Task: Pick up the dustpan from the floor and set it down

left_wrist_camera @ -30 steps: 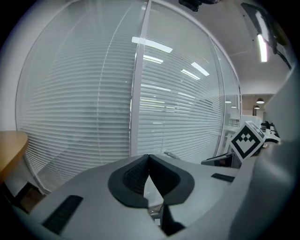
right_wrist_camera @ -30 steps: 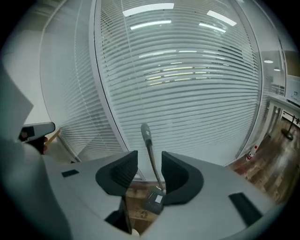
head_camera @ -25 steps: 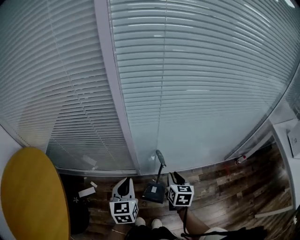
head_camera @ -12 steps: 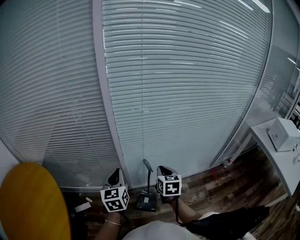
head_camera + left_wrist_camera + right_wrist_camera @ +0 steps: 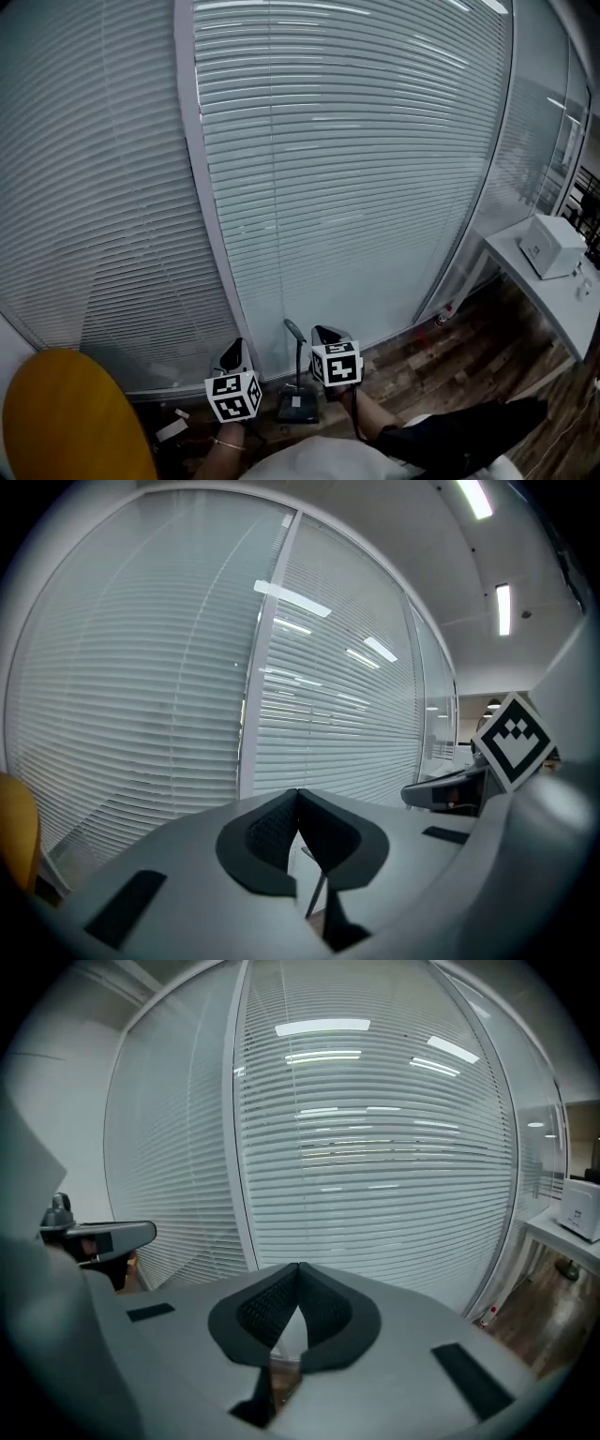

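The left claw (image 5: 298, 792) is closed, its pads meeting on nothing. The right claw (image 5: 298, 1267) has just closed, also on nothing. Both point at the blinds (image 5: 356, 169), one either side of the dustpan (image 5: 297, 406). It sits on the floor (image 5: 441, 361) between them, close to the glass at the far side, with its handle (image 5: 298, 347) standing up free of either claw. Whether the pan is yet to be lifted or already set down is hard to say. If it is yet to be lifted, the nearer right claw should probably open first, drop beside the handle and clamp squarely across it fairly high. The lift should go straight up, so the pan swings little and stays clear of the blinds. The left claw is best kept to its own side, out of the way.
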Demonstrator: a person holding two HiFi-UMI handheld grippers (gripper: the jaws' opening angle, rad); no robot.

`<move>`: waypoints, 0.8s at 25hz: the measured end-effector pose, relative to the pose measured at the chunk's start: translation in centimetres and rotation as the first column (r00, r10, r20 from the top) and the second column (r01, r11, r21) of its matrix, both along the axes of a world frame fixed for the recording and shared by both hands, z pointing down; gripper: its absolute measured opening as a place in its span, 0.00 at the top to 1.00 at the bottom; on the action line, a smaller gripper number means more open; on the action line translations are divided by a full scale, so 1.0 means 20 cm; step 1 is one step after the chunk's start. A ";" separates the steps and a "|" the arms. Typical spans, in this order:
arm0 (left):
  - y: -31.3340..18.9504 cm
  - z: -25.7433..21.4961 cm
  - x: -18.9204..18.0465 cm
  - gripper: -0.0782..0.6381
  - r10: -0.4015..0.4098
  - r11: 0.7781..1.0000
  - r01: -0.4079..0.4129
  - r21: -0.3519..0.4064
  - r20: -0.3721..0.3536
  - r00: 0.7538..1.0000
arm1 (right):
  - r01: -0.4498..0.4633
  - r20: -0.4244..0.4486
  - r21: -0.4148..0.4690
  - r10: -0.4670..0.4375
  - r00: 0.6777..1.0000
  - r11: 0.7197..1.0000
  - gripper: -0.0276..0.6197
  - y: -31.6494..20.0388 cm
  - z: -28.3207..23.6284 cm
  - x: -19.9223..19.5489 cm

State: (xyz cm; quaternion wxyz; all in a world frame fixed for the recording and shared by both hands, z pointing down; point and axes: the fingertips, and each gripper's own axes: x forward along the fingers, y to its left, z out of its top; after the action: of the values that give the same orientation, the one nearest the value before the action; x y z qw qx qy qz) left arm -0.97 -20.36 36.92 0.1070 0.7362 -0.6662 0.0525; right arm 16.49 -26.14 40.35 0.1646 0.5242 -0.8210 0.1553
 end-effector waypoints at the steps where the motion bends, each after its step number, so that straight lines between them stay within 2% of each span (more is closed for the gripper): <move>1: 0.00 0.00 -0.01 0.87 0.000 1.000 0.000 -0.002 -0.002 1.000 | 0.000 -0.004 -0.002 0.000 1.000 1.000 0.91 0.00 0.00 -0.01; 20: -0.05 0.07 -0.15 0.87 -0.004 0.999 0.004 -0.039 -0.004 1.000 | -0.010 -0.008 -0.055 0.010 1.000 0.998 0.91 -0.04 0.10 -0.15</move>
State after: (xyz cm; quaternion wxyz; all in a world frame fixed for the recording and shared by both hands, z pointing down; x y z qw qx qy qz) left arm -3.96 -21.33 38.22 0.1228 0.7327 -0.6663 0.0640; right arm 13.51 -26.96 42.35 0.1814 0.5240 -0.8132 0.1767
